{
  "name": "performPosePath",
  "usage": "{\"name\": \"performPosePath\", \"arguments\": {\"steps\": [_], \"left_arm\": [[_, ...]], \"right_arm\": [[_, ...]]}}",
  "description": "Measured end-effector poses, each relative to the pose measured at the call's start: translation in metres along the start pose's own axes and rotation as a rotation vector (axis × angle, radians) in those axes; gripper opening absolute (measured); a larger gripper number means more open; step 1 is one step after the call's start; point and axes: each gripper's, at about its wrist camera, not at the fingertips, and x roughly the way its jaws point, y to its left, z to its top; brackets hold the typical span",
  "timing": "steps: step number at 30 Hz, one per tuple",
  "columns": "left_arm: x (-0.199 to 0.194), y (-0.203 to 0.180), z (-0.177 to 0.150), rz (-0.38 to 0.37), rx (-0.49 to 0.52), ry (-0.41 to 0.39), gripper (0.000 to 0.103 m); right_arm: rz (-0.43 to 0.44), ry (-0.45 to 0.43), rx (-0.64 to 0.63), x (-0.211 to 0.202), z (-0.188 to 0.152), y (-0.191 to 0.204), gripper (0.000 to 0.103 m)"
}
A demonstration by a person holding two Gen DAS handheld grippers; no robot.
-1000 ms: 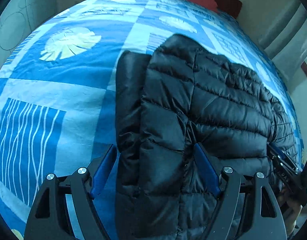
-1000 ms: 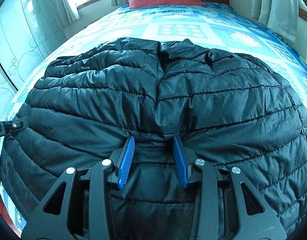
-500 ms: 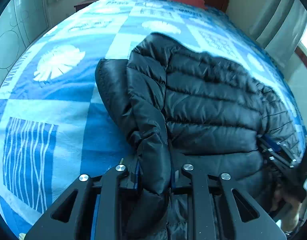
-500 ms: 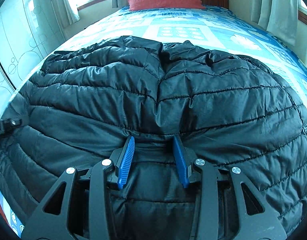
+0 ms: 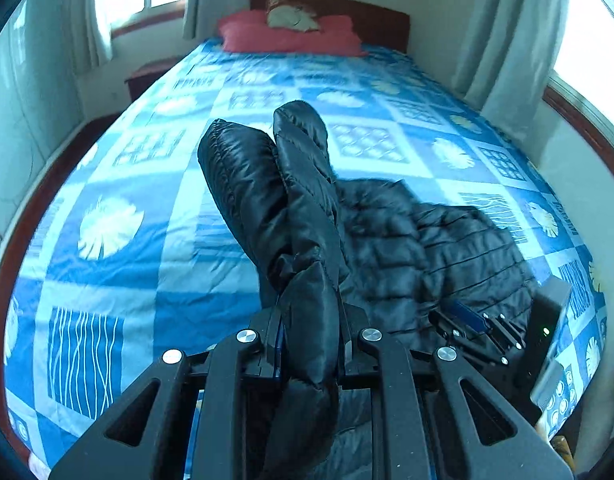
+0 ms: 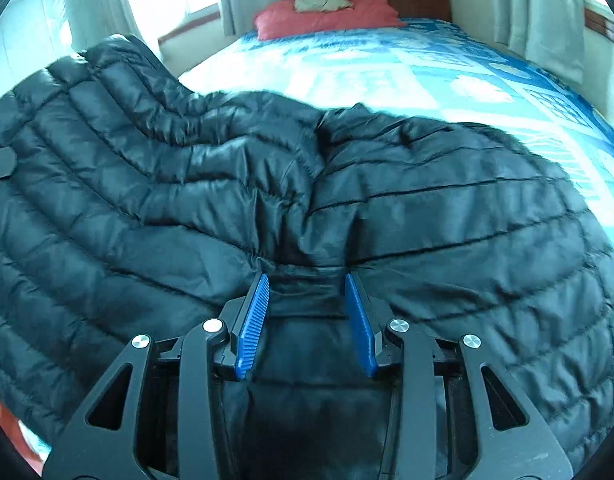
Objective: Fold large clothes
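The black quilted down jacket (image 5: 419, 248) lies on the blue patterned bedspread (image 5: 107, 184) near the foot of the bed, with its body spread flat and its quilting seams running across the view. The left gripper (image 5: 311, 332) is clamped on a thick fold of the jacket's left edge; the jaws have closed within the last second and the padded fabric now fills the gap between them. From that clamp the gripped portion rises off the bedspread as a long roll, its long axis pointing away from the gripper toward the red pillow (image 5: 287, 38) at the headboard. The free end of the roll stands clear above the bedspread. The right gripper (image 6: 311, 320) holds the near hem of the jacket: its blue ribbed pads (image 6: 253, 324) stand moderately apart with a bunched band of dark fabric pinched taut between them. In the right wrist view the left side of the jacket is raised higher than the right side, which rests on the bed. The relation governing the coming move is judged as follows: the flat body of the jacket lies to the right of the left gripper, between the two grippers. The left gripper is the nearer one to the raised edge. Folding therefore calls for carrying that edge rightward across the body, with the fold line running along the bed's length, while the right gripper anchors the hem.
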Motion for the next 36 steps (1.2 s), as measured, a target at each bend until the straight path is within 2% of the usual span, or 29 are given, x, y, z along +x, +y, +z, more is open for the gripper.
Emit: {"name": "performPosePath", "arguments": {"steps": [2, 11, 16, 22, 29, 36], "left_arm": [[0.005, -0.019, 0.009, 0.002, 0.025, -0.005, 0.018], [0.029, -0.133, 0.024, 0.026, 0.192, -0.005, 0.018], [0.054, -0.197, 0.021, 0.007, 0.282, 0.009, 0.018], [0.088, -0.253, 0.008, -0.047, 0.331, 0.052, 0.018], [0.123, -0.287, -0.020, -0.075, 0.358, 0.110, 0.018], [0.131, -0.292, -0.031, -0.074, 0.345, 0.097, 0.019]], "right_arm": [[-0.004, -0.029, 0.027, -0.018, 0.001, -0.018, 0.045], [-0.080, -0.089, 0.154, -0.074, -0.015, -0.107, 0.045], [-0.114, -0.105, 0.229, -0.092, -0.026, -0.151, 0.045], [-0.141, -0.100, 0.290, -0.105, -0.039, -0.189, 0.045], [-0.174, -0.067, 0.287, -0.099, -0.050, -0.204, 0.045], [-0.177, -0.053, 0.289, -0.095, -0.054, -0.210, 0.046]]}}
